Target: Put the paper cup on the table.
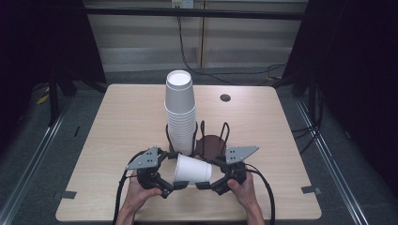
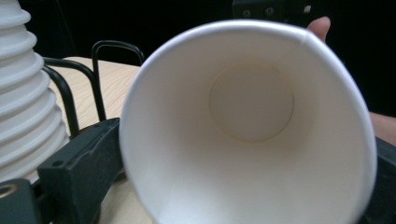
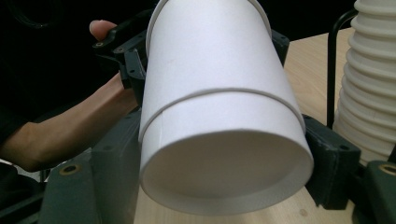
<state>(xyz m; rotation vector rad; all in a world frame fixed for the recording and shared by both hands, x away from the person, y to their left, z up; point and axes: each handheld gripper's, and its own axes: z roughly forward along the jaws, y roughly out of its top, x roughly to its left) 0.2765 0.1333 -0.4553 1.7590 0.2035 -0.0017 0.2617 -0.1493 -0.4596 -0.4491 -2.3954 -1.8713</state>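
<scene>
Both tools, left tool (image 1: pixel 174 186) and right tool (image 1: pixel 202 184), are clamping two nested paper cups (image 1: pixel 193 169) near the stack (image 1: pixel 180 112); judging by this, separating them is remaining.

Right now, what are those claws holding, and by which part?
A white paper cup lying sideways: left claw grips near its open rim, right claw near its base.

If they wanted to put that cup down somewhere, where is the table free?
The table is bare left of the cup stack, and also right of the wire rack out to the edge, past the small dark hole. It is crowded at the front middle, where both grippers hold the cup just before the rack.
</scene>
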